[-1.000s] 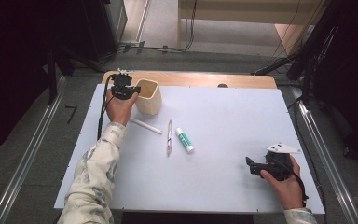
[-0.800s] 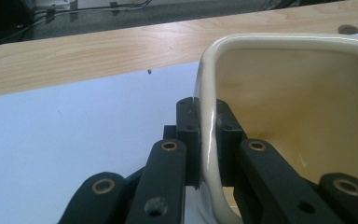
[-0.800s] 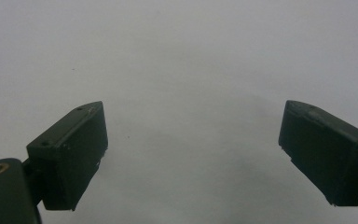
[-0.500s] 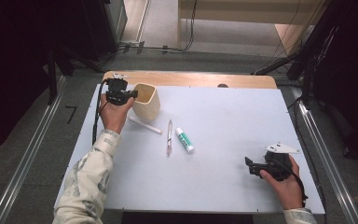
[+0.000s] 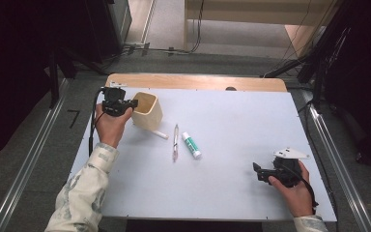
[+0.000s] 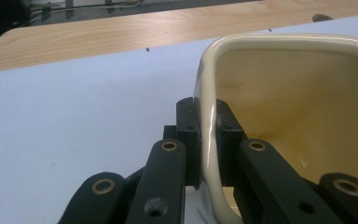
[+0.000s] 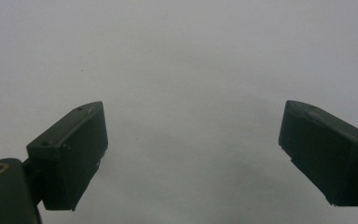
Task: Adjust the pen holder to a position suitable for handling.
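On the white table (image 5: 232, 193) the left gripper (image 5: 131, 103) is pinched tight on the near wall of the cream cup (image 5: 147, 110), pen (image 5: 175, 141) and glue stick (image 5: 191, 145) lying beyond it, far nearer than the gaping, empty right gripper (image 5: 257, 172)

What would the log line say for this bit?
left gripper: shut on wall of cream square cup | right gripper: open, holding nothing, over white table sheet | white marker, clear pen, glue stick: lying beside cup

On the bench (image 5: 232, 193) the cup (image 5: 147, 110) stands toward ten o'clock, the left tongs (image 5: 131, 103) clamped on its wall at its nine o'clock side. A stick (image 5: 158, 134) lies touching the cup's base at five o'clock; at its three o'clock lie a pen (image 5: 175, 141) and a tube (image 5: 191, 145), side by side. The right tongs (image 5: 257, 172) rest well apart — toward four o'clock.
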A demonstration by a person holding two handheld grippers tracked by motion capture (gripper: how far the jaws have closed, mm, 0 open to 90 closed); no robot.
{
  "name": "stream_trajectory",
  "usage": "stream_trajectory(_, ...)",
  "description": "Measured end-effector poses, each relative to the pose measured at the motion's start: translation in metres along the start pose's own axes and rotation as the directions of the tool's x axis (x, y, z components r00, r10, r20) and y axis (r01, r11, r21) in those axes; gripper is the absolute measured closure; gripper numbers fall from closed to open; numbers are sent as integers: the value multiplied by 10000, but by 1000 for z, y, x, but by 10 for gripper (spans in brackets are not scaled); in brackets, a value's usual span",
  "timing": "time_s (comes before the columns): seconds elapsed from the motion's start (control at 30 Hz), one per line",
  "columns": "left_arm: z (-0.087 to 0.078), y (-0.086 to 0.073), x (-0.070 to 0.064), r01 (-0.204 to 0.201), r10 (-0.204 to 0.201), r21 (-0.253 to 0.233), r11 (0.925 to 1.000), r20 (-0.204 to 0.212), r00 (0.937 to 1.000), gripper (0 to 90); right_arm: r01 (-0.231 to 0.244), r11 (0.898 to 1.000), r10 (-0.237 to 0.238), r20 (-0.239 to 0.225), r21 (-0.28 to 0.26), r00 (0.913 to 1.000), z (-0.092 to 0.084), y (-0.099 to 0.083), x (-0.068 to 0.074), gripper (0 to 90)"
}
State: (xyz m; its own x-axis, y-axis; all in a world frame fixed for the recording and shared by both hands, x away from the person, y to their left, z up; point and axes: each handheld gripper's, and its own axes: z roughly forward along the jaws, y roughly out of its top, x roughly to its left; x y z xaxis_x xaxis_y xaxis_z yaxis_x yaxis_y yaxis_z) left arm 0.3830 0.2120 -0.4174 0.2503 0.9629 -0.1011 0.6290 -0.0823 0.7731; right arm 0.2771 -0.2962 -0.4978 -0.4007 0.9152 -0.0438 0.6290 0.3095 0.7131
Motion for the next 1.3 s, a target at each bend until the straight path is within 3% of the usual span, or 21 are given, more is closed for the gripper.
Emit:
stream_trajectory(0.63, -33, -43, 1, 85, -88, 216, 9997, 112, 9999, 854, 106, 9999, -106, -10, 24, 9999, 1, 0, 2, 67)
stream_trajectory(1.3, -45, -72, -1, 25, -10, 550, 9985, -267, 9996, 853, 47, 10000, -47, -11, 45, 10000, 1, 0, 2, 67)
